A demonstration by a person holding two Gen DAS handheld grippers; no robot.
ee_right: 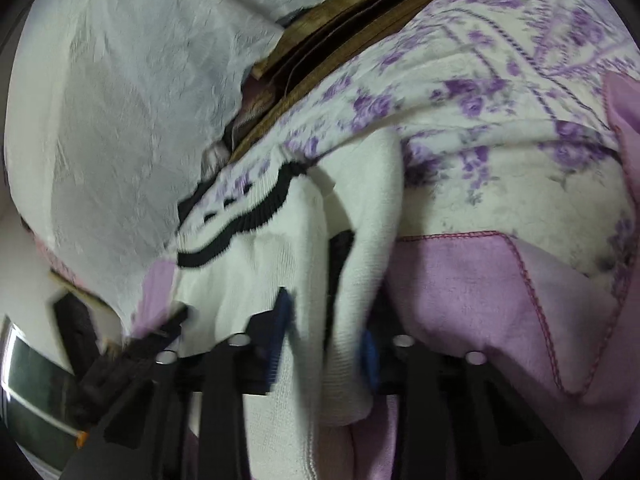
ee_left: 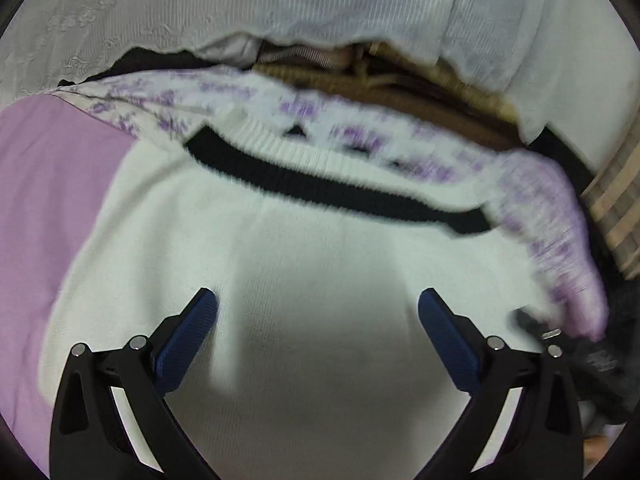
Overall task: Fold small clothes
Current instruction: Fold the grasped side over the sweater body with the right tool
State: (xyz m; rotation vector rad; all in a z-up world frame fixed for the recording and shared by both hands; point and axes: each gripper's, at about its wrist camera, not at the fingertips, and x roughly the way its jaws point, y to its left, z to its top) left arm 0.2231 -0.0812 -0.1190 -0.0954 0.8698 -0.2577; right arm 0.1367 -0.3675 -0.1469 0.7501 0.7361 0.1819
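A white knit garment (ee_left: 320, 248) with a black ribbed band (ee_left: 328, 184) lies spread on the bed. My left gripper (ee_left: 318, 320) hovers over its plain middle, jaws wide open, nothing between the blue pads (ee_left: 188, 336). In the right wrist view the same garment (ee_right: 260, 264) is bunched into a raised fold. My right gripper (ee_right: 326, 340) is shut on that fold, with a blue pad (ee_right: 280, 328) on either side of the cloth. The black band (ee_right: 240, 220) curls beyond it.
A lilac towel (ee_left: 48, 200) (ee_right: 460, 288) and a purple-flowered sheet (ee_right: 480, 120) lie under the garment. White lace cloth (ee_left: 280, 0) hangs behind, over a brown wooden frame (ee_left: 400, 92). A dark blurred object (ee_left: 580, 356) sits at the garment's right edge.
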